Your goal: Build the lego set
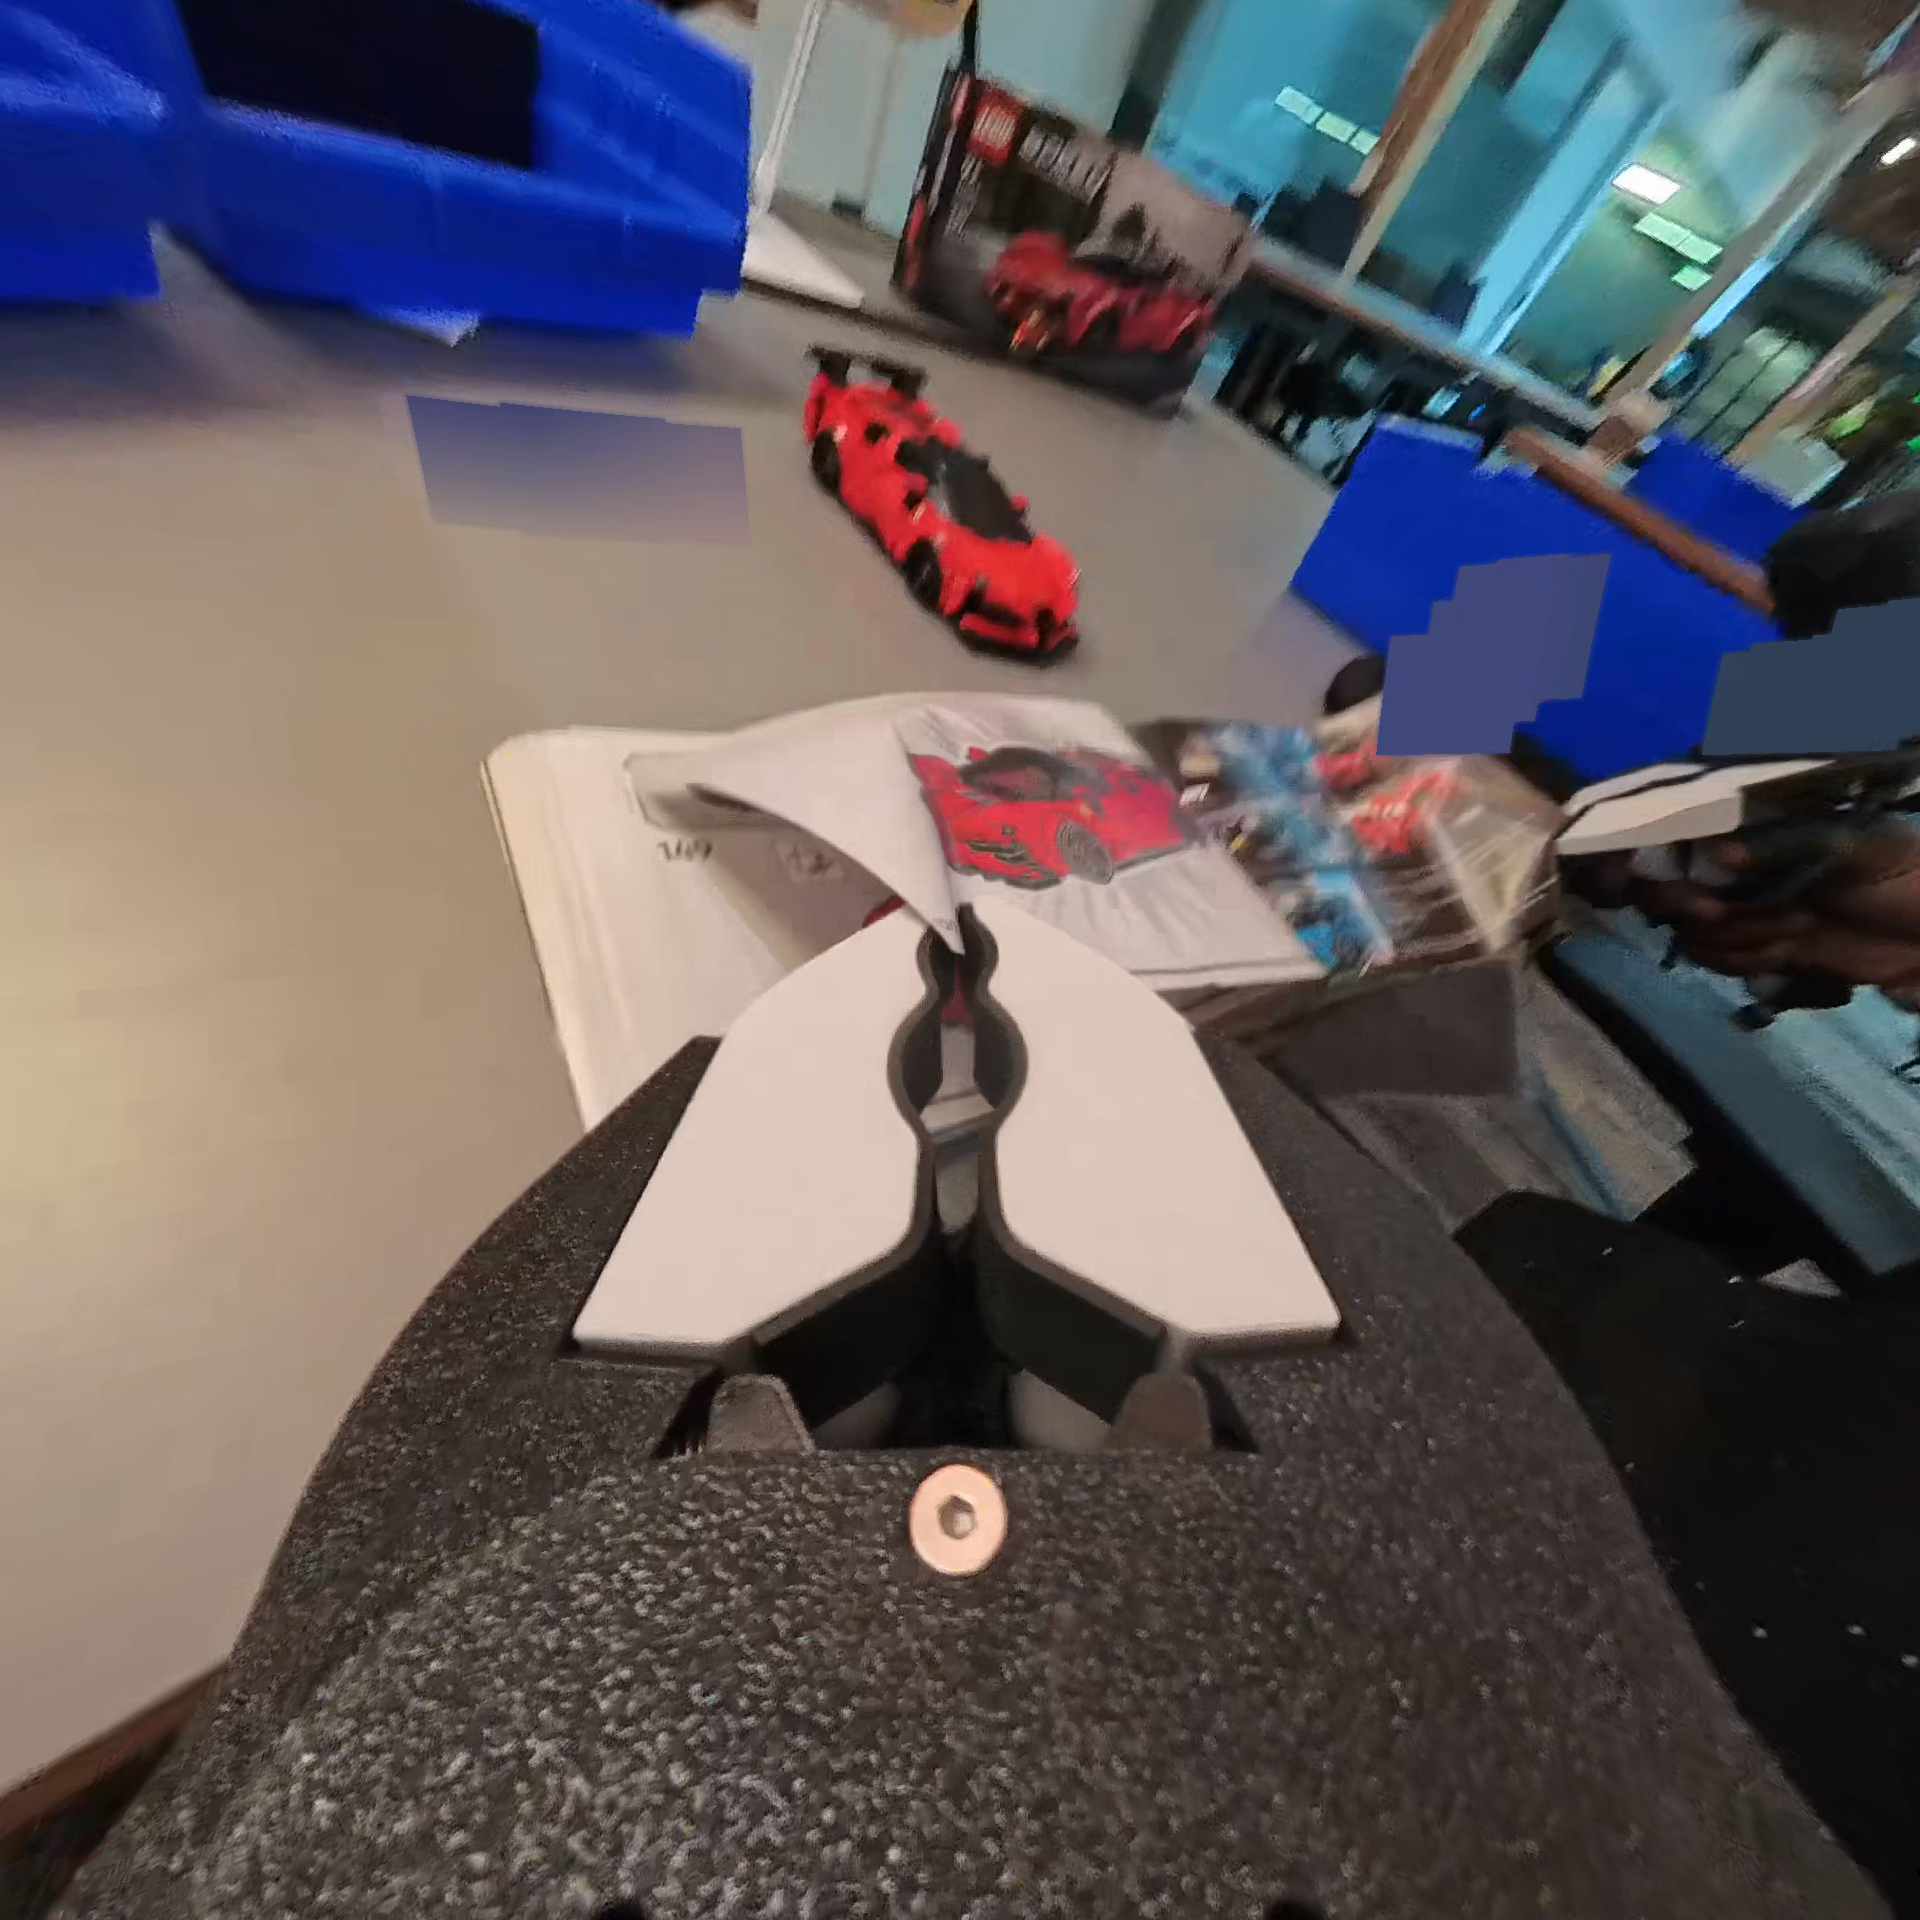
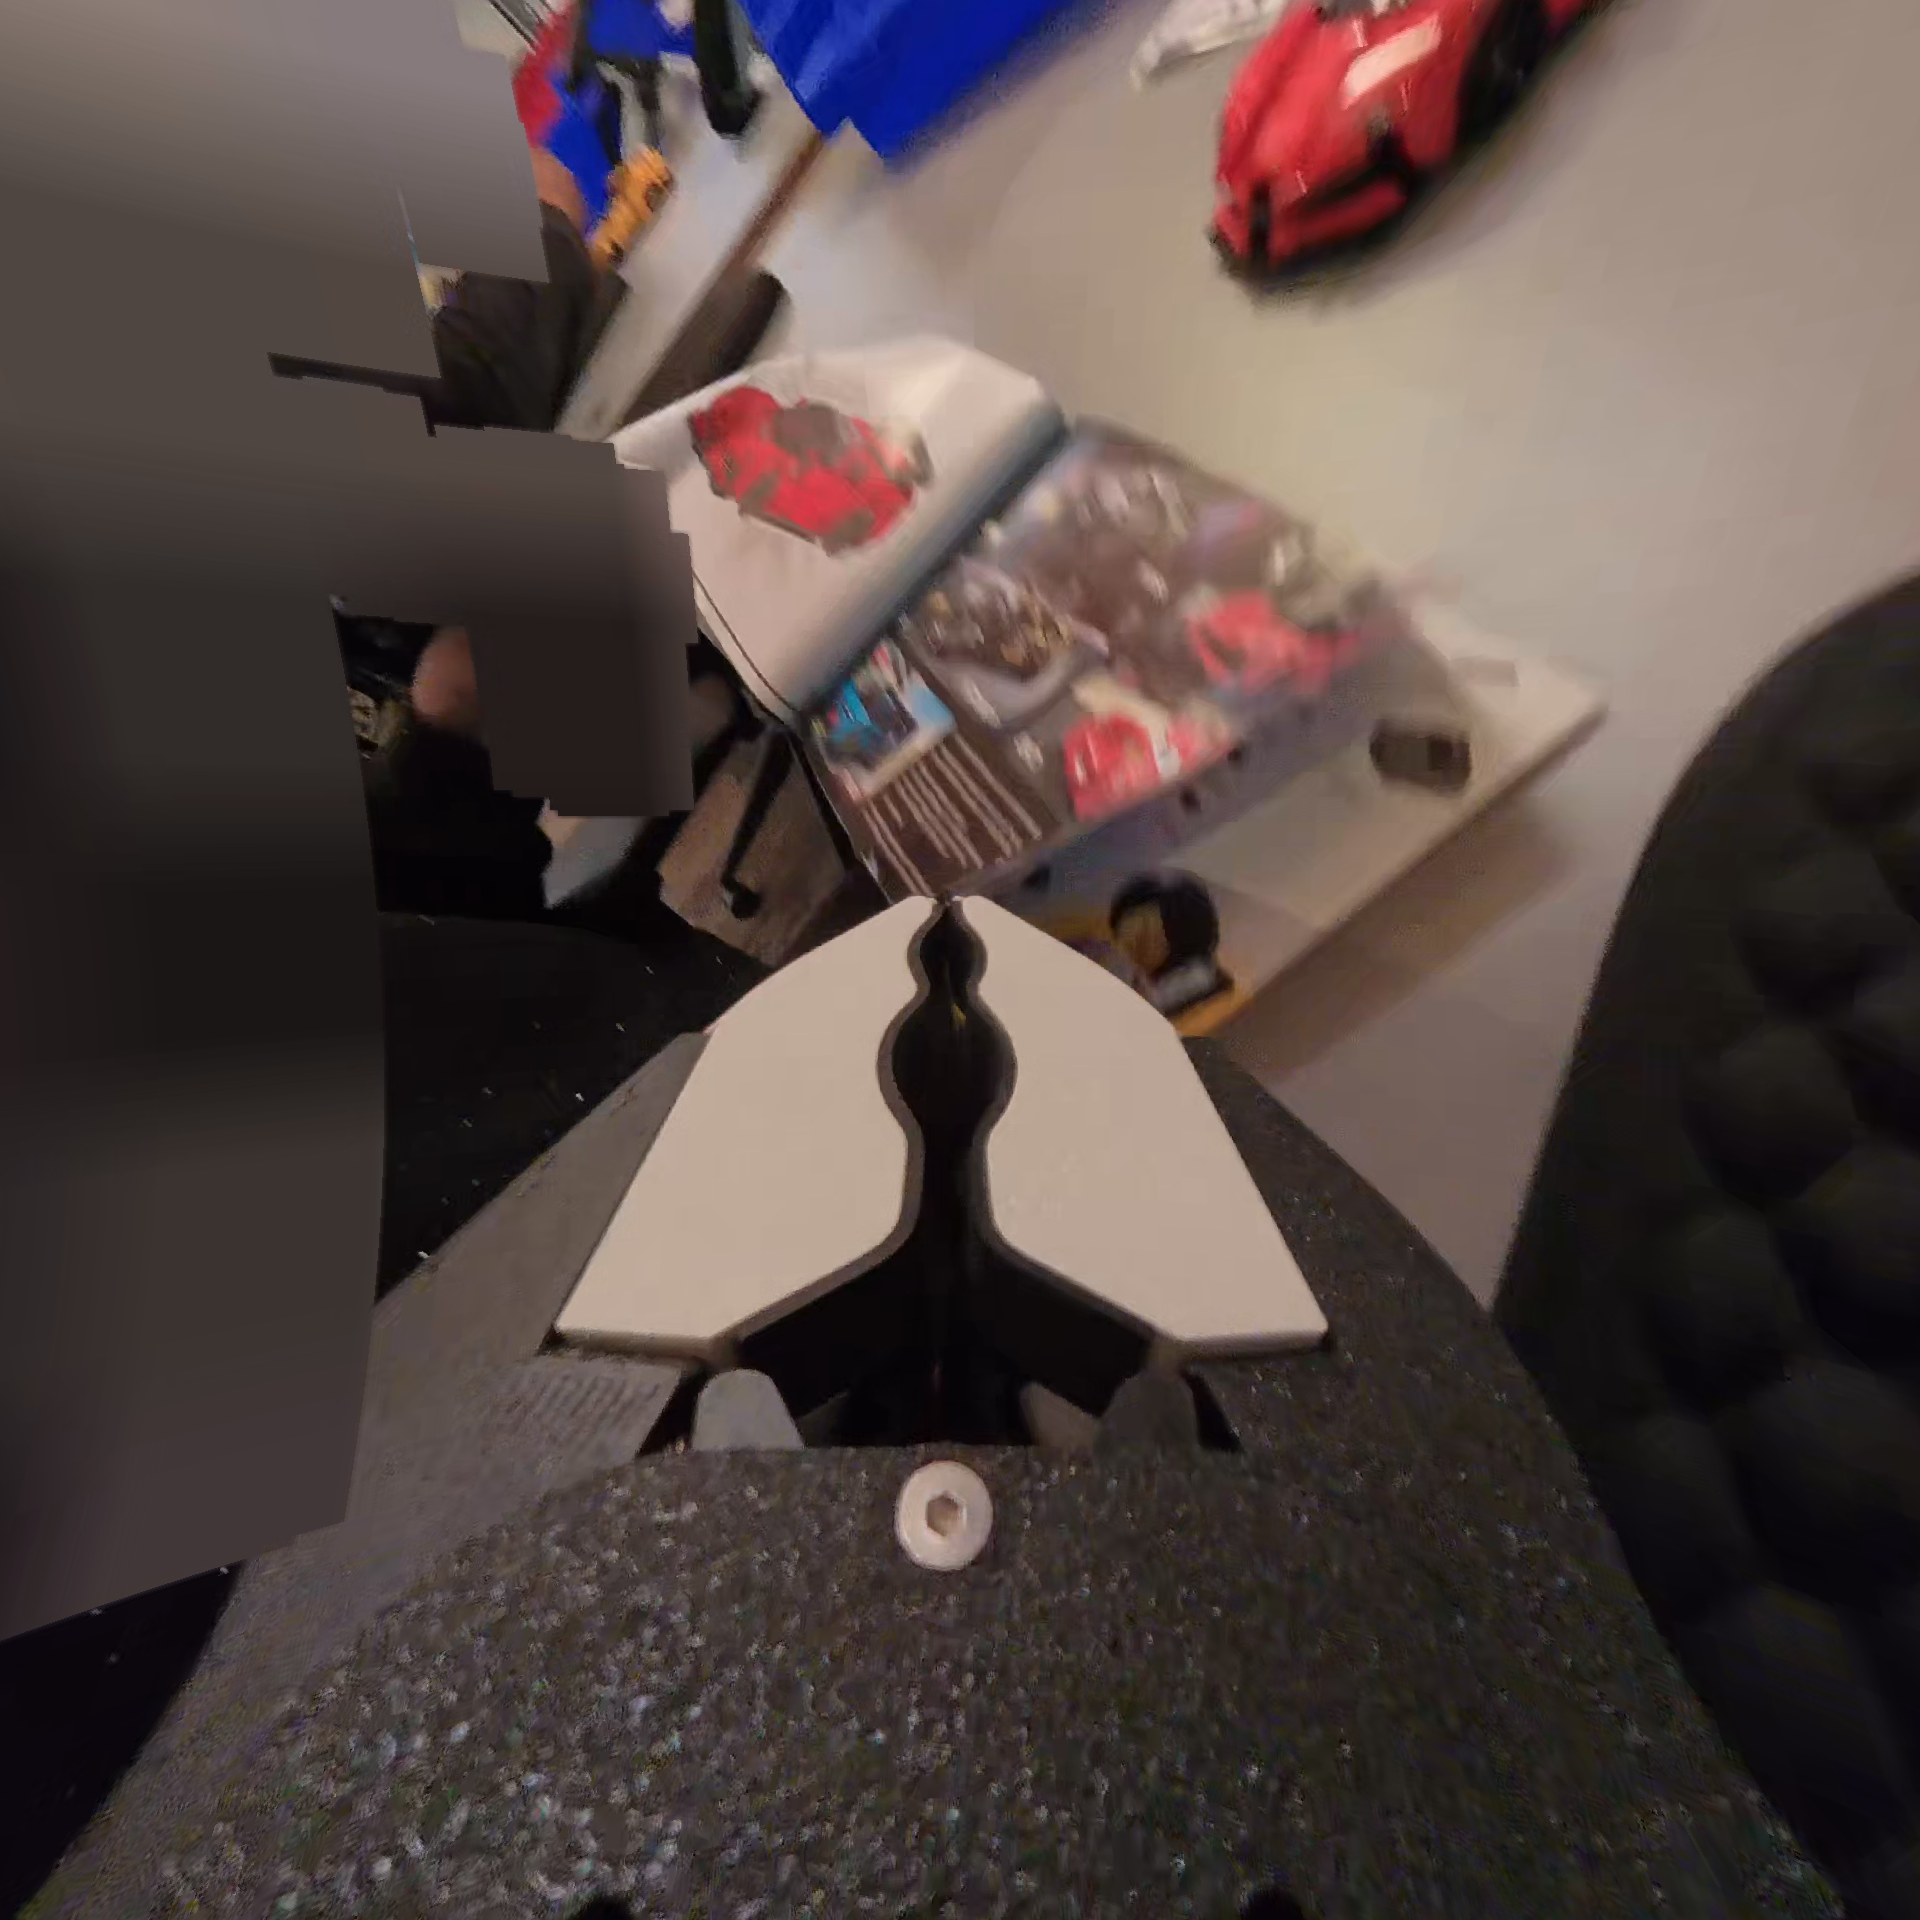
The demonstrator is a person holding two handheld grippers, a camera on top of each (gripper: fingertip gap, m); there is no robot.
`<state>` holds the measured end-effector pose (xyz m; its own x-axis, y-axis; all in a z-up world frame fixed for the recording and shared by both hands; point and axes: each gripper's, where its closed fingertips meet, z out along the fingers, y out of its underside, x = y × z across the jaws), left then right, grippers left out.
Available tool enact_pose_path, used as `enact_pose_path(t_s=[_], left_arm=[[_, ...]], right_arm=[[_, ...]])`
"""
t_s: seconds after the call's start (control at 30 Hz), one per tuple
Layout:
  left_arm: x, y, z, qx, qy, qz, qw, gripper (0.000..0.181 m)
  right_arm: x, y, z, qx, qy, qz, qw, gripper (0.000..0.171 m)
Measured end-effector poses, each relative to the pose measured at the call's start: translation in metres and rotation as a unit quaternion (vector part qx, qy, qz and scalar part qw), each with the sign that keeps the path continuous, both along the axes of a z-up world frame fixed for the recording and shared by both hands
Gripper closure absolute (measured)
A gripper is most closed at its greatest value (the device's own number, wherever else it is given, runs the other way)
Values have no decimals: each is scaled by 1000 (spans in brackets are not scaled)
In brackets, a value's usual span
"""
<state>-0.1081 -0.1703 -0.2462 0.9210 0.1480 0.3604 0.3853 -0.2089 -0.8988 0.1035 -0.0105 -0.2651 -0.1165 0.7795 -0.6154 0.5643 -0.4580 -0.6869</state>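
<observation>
An open instruction booklet [image 1: 623, 883] lies on the grey table [image 1: 208, 831]. My left gripper [image 1: 961, 914] is shut on the corner of a white page [image 1: 831, 790] with a red car picture, holding it lifted and curled. My right gripper [image 2: 945, 909] is shut on the near corner of the booklet's dark, colourful page [image 2: 1091, 675]. It also shows in the left wrist view [image 1: 1579, 821] at the booklet's right edge. A built red Lego car [image 1: 935, 509] stands on the table beyond the booklet and also shows in the right wrist view [image 2: 1382, 135].
The Lego set's box [image 1: 1070, 249] stands behind the car. Blue bins sit at the far left [image 1: 416, 156] and at the right [image 1: 1507, 582]. A small dark piece [image 2: 1418, 753] lies on the booklet's far edge. A dark bulky shape [image 2: 1766, 1143] fills the right wrist view's right side. There is about 25 centimetres between the tips of the two grippers. To reach the dark bulky shape [image 2: 1766, 1143] in a straight line is about 11 centimetres for my right fingers, about 35 centimetres for my left.
</observation>
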Motion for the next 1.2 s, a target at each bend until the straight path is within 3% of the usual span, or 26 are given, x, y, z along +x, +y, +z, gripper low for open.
enact_pose_path(t_s=[0.2, 0.43, 0.6, 0.73, 0.8, 0.83, 0.93, 1.0, 1.07, 1.13, 1.2], left_arm=[[9, -9, -27, -42, -32, 1, 999, 181], [7, -9, -32, -46, -61, -15, 997, 181], [4, -13, -38, -52, -102, -22, 993, 165], [-31, -36, -29, -80, -53, 50, 994, 143], [-50, -50, -11, -95, 12, 101, 990, 144], [-53, -51, 3, -98, 55, 112, 987, 149], [-18, -14, 44, -87, 162, 48, 982, 171], [40, 34, 53, -73, 183, -66, 978, 178], [98, 77, 41, -86, 208, -185, 957, 180], [113, 108, 11, -146, 267, -207, 930, 181], [106, 117, -26, -222, 290, -212, 907, 181]], right_arm=[[11, 16, -23, 7, -41, -23, 999, 171], [15, 23, -28, 30, -66, -26, 997, 171], [14, 31, -32, 93, -103, -35, 990, 171], [27, 62, -18, 223, -158, -69, 959, 148], [31, 79, 4, 301, -162, -97, 935, 136], [26, 82, 20, 343, -143, -106, 922, 138], [-19, 49, 54, 410, -28, -70, 909, 169], [-63, 10, 49, 387, 44, -24, 921, 171], [-102, -8, 28, 351, 57, -10, 935, 171], [-129, -17, 9, 316, 56, -7, 947, 171], [-140, -15, -14, 308, 32, -7, 951, 171]])
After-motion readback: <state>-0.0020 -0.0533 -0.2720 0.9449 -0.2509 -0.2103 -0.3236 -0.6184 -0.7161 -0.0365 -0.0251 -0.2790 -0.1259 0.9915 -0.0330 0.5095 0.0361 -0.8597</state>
